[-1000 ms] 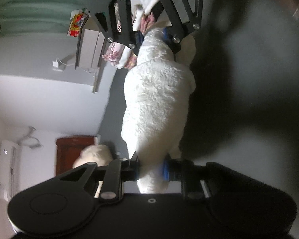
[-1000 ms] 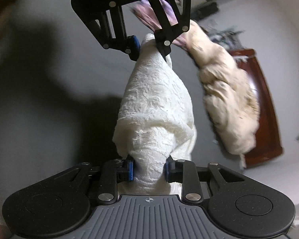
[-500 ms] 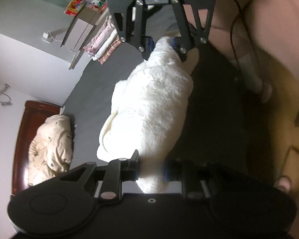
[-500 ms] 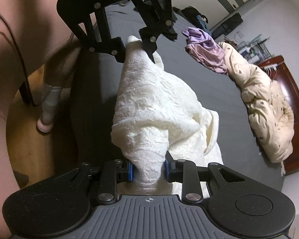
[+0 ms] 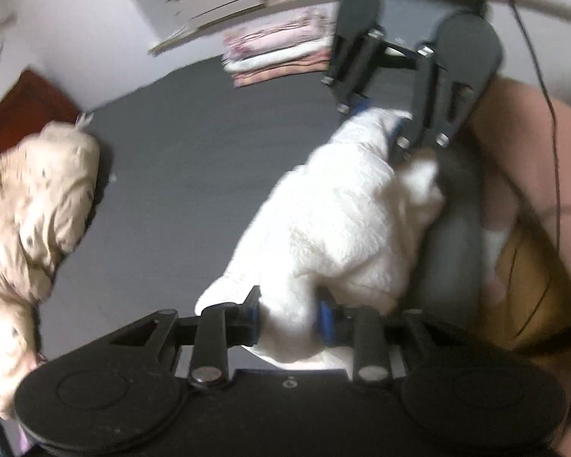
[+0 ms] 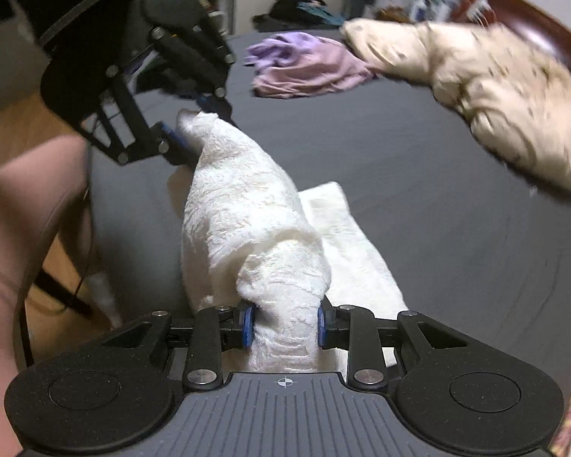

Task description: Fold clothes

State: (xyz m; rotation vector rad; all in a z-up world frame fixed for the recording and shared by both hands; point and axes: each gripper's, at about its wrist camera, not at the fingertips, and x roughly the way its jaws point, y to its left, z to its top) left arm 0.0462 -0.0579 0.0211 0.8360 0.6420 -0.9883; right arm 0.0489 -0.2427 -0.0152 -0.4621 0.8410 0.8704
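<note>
In the left wrist view, a white garment [image 5: 335,224] is bunched between the blue pads of the left gripper [image 5: 289,321], whose jaws are opening, above the near edge of a grey bed [image 5: 194,160]. In the right wrist view, the same garment [image 6: 247,213] is clamped in the narrowly parted right gripper [image 6: 284,323], its far end held at the left gripper [image 6: 194,129].
</note>
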